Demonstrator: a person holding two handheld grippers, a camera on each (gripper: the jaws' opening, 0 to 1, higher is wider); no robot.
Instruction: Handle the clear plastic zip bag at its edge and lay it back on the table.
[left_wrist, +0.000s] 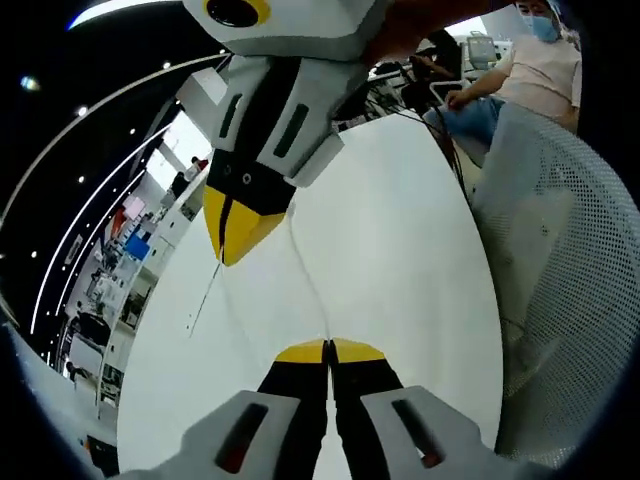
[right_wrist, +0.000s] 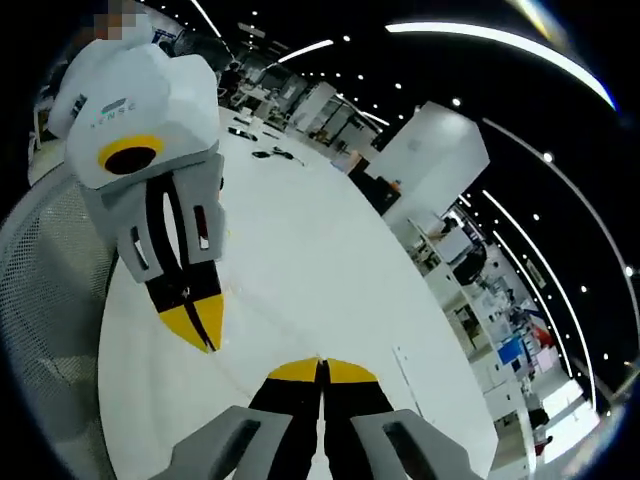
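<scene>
The clear plastic zip bag (left_wrist: 303, 268) is almost invisible against the white table (left_wrist: 400, 250). Only its thin edge shows, curving from one gripper's tips to the other's. In the left gripper view my left gripper (left_wrist: 328, 346) stands shut at the bottom, with that edge running into its tips. My right gripper (left_wrist: 228, 255) reaches in from above, also shut, and a thin strip of the bag hangs below its tips. In the right gripper view my right gripper (right_wrist: 322, 364) is shut at the bottom, with my left gripper (right_wrist: 205, 338) to its left above the table (right_wrist: 320, 260).
A white mesh chair (left_wrist: 565, 260) stands at the table's side, also seen as a chair (right_wrist: 45, 300). A seated person (left_wrist: 520, 75) is beyond the table's far end. Small dark items (right_wrist: 268, 153) lie at the table's far end. A white pillar (right_wrist: 432, 160) stands behind.
</scene>
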